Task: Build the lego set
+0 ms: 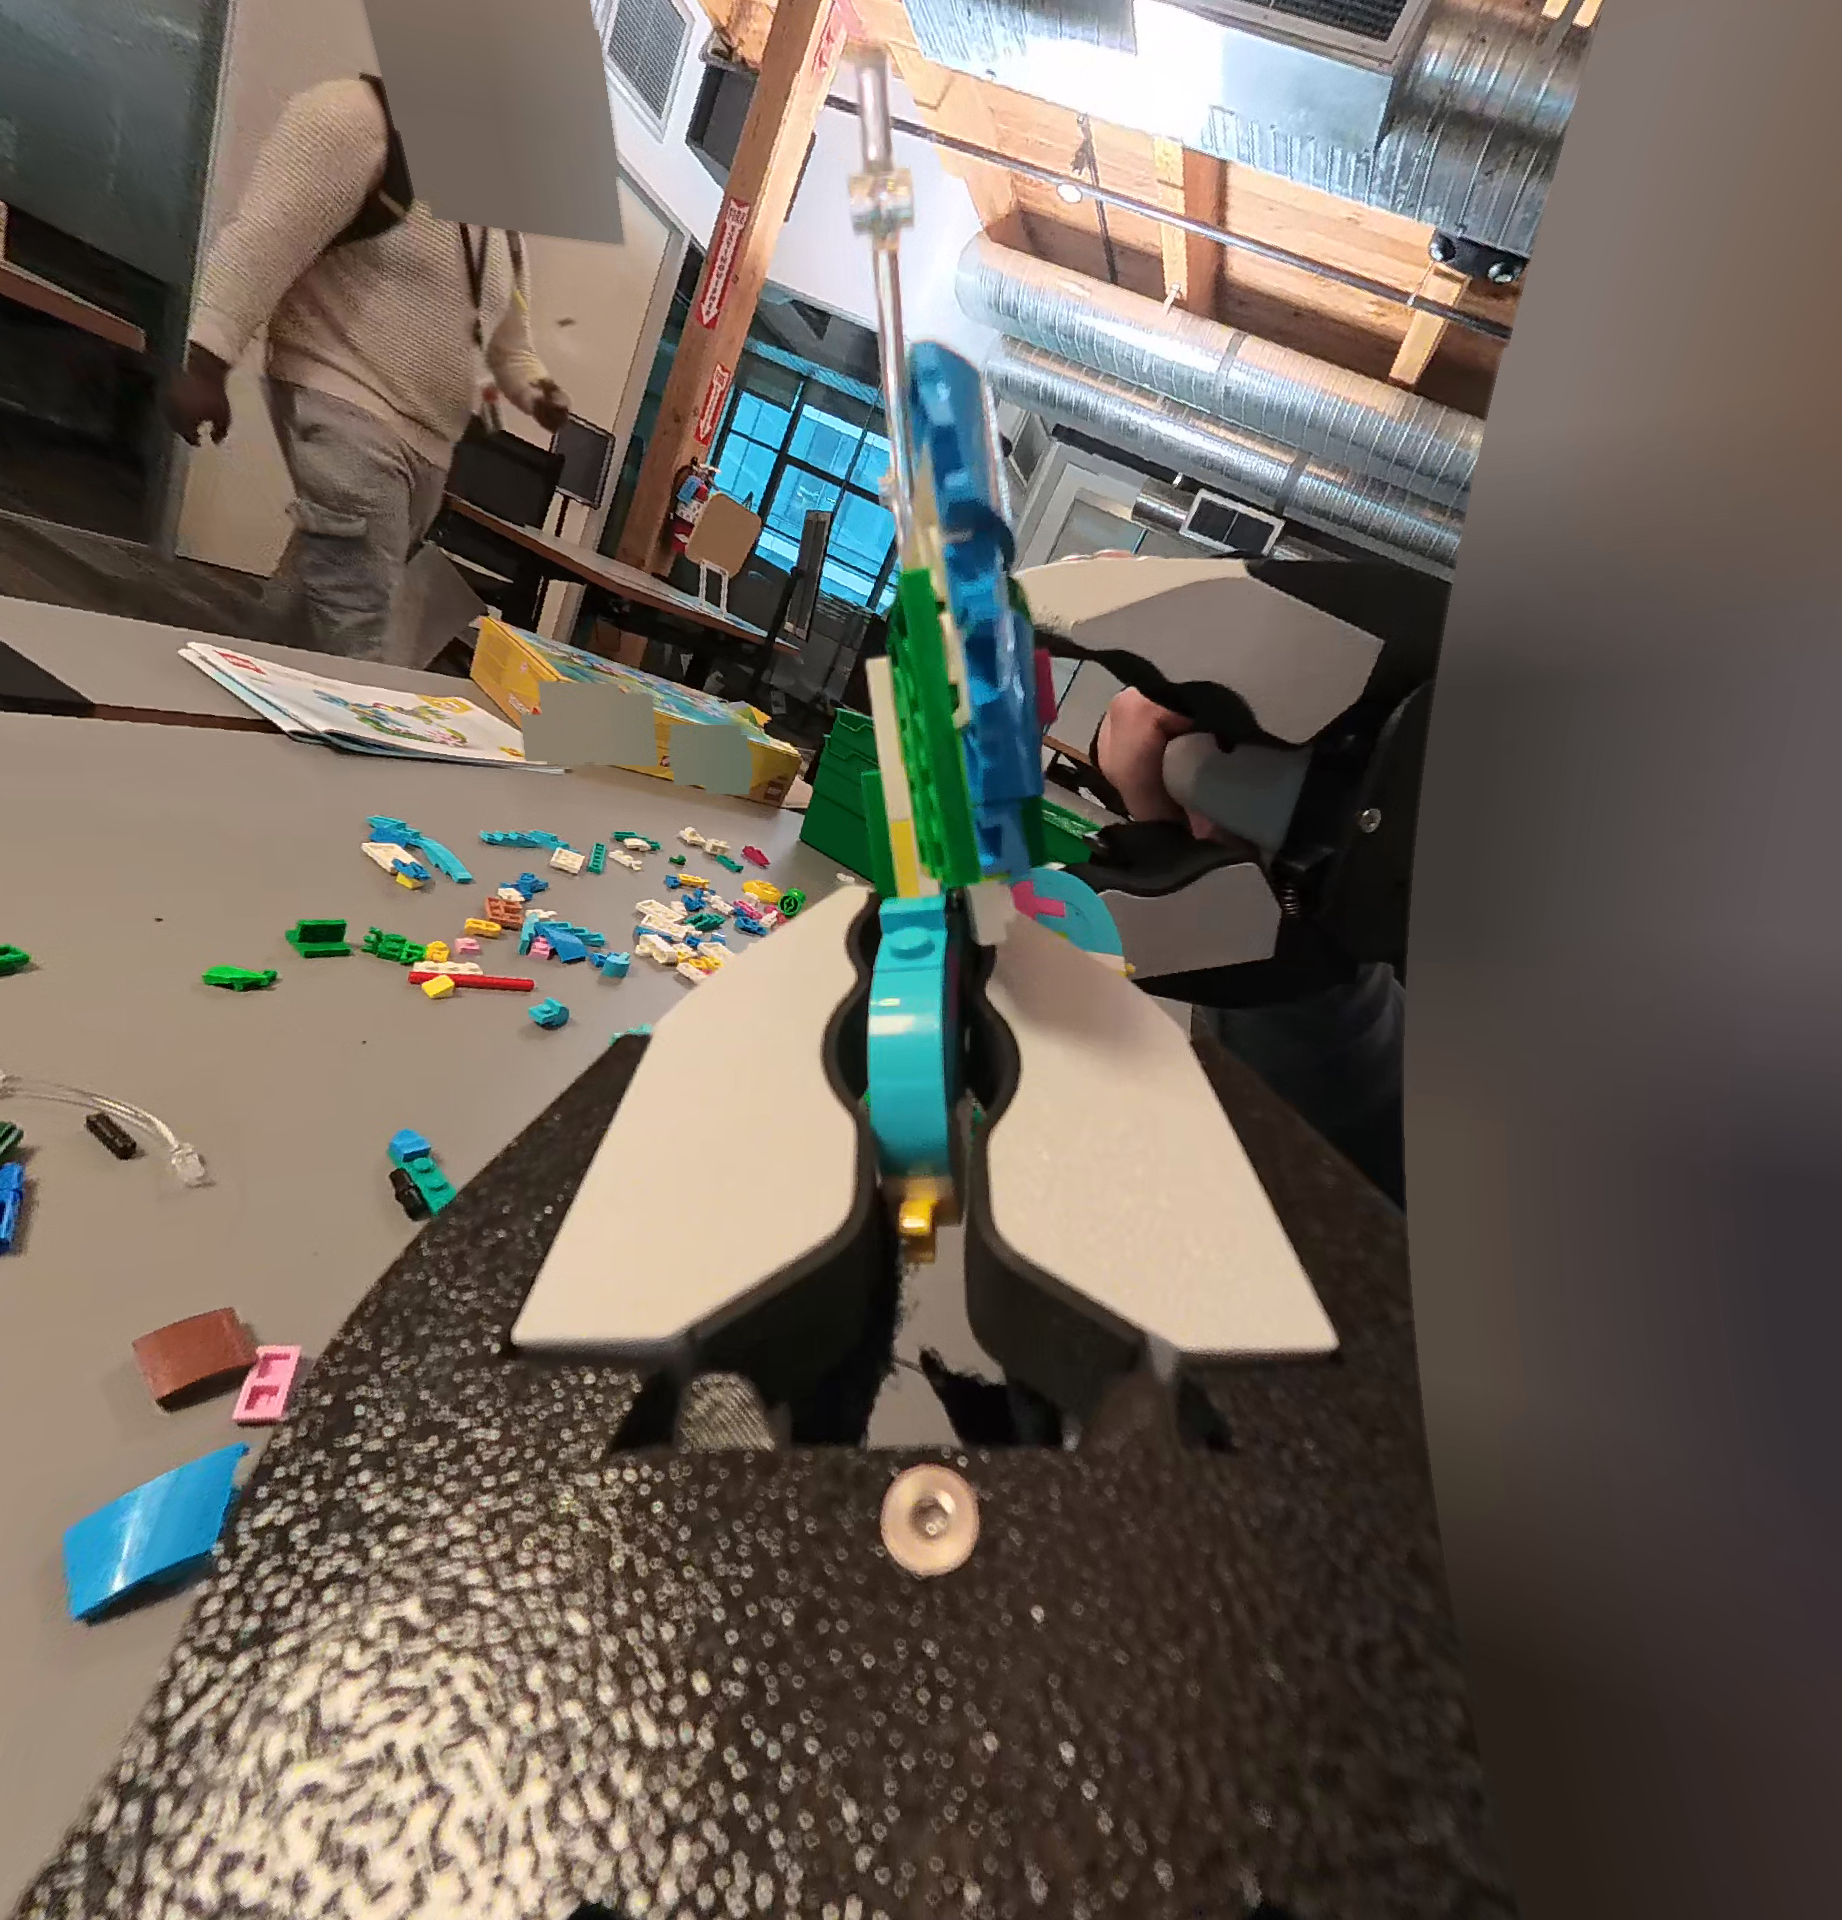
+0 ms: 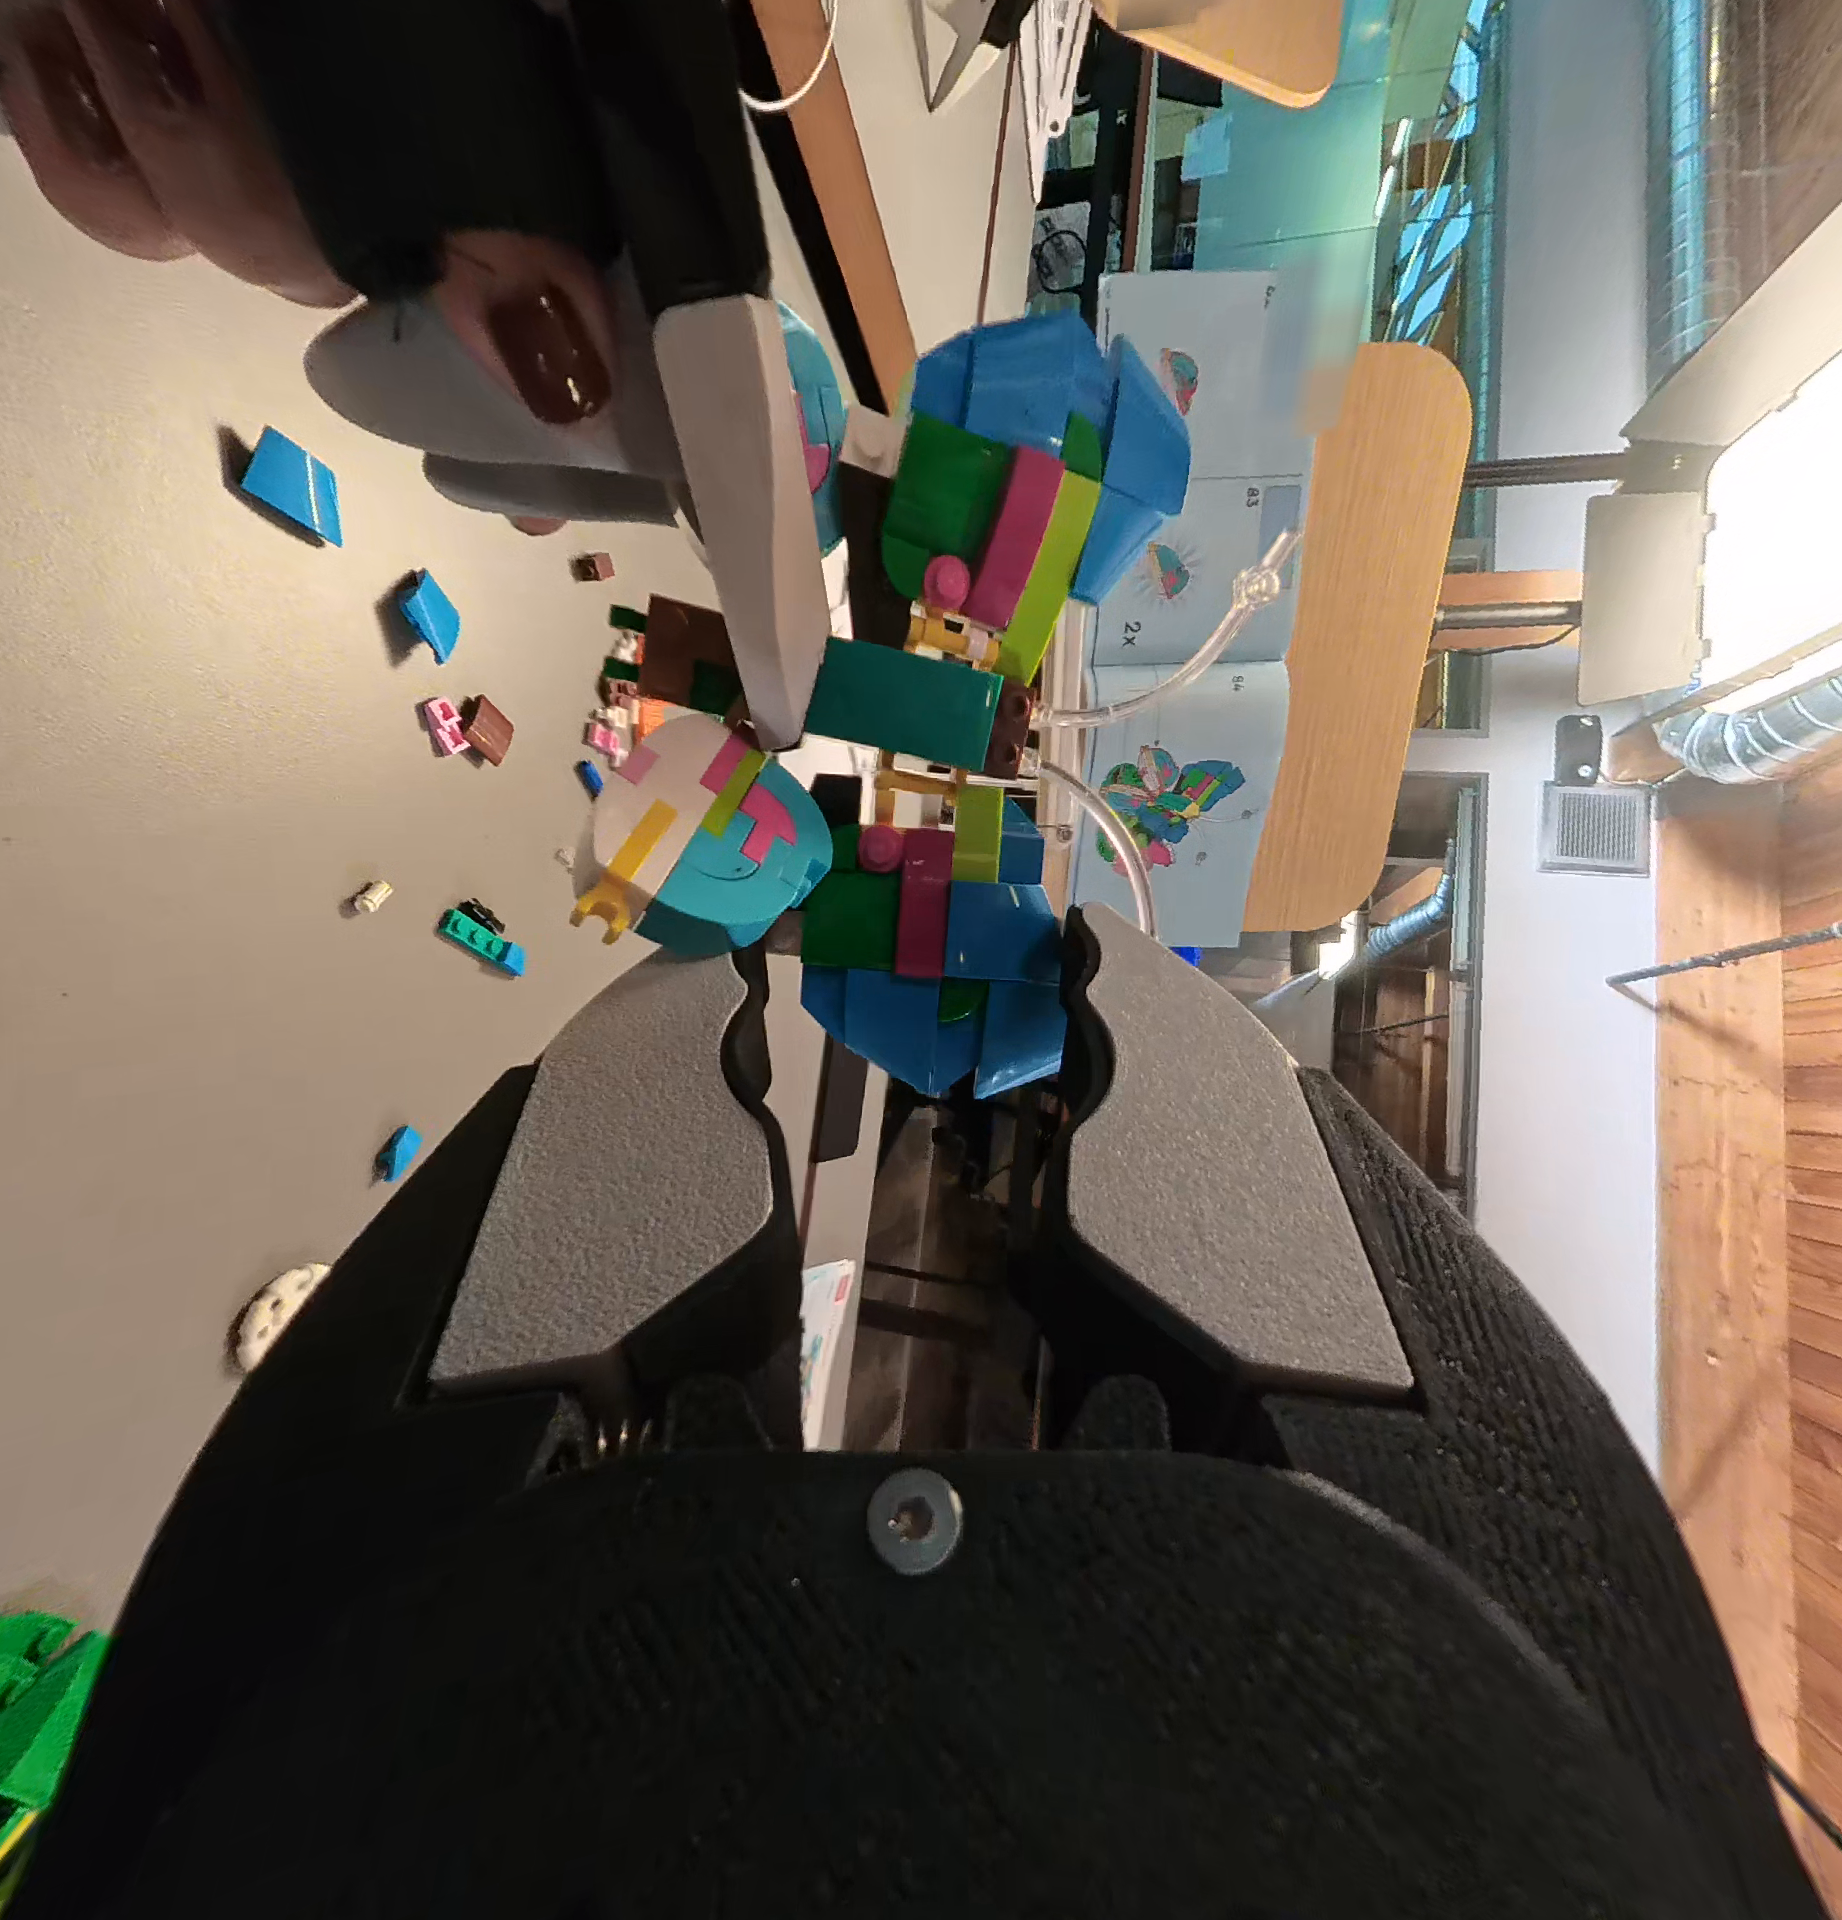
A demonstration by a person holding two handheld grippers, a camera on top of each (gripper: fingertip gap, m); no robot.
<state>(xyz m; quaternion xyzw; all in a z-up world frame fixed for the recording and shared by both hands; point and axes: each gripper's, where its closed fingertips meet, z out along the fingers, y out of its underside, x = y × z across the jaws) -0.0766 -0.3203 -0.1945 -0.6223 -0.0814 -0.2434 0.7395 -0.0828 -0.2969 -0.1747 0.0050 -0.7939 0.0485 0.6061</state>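
Observation:
A butterfly model (image 1: 958, 707) of blue, green and pink bricks is held up above the grey table (image 1: 273, 1039), seen edge-on, with a clear antenna (image 1: 881, 197) on top. My left gripper (image 1: 912, 914) is shut on one of its teal round lower wings (image 1: 912, 1039). In the right wrist view the butterfly (image 2: 906, 696) shows face-on. My right gripper (image 2: 917, 956) has its jaws close against both sides of a blue upper wing (image 2: 927, 1018). The left gripper's fingers (image 2: 761, 520) cover one lower wing; the other lower wing (image 2: 709, 831) hangs free. The right gripper (image 1: 1062, 769) also shows in the left wrist view.
Loose bricks (image 1: 605, 914) are scattered over the table. An open instruction booklet (image 1: 356, 707) and a yellow box (image 1: 626, 717) lie at the back, with a green brick structure (image 1: 844, 810) beside them. A clear tube (image 1: 86, 1101) and blue curved piece (image 1: 148, 1527) lie near. A person (image 1: 377, 364) walks behind. Only a small space, under 4 cm, lies between the two pairs of fingers.

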